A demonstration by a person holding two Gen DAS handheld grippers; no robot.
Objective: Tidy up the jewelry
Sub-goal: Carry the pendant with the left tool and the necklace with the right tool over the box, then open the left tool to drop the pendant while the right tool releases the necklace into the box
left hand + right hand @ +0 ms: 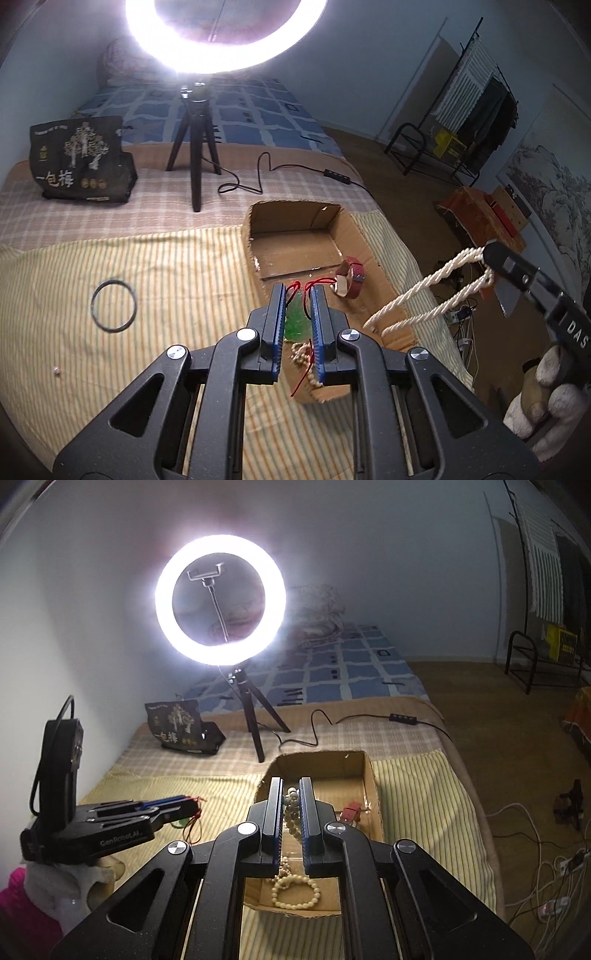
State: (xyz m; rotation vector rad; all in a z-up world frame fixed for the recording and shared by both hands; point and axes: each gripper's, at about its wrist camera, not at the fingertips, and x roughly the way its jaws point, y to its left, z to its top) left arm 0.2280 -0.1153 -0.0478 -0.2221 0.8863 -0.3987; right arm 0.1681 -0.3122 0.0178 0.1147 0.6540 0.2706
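now bead necklace dangling vertically, right tool

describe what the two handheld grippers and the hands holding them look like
Both the left gripper and right gripper are matte black, with silver round bolts and blue ribbed finger pads. White lettering marks their sides, a black cable loops off the left one, and the right hand wears a white fuzzy glove.

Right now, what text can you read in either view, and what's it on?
"一包梅": dark snack bag on the bed, large pale characters.
"DAS": black body of the right tongs, cut off at the edge of the left view.
"GenRobot.AI": side of the left tongs, right view.
Small print along the bag's top edge and its round gold marks: too small to read.
Yellow box under the clothes rack: markings blurred.
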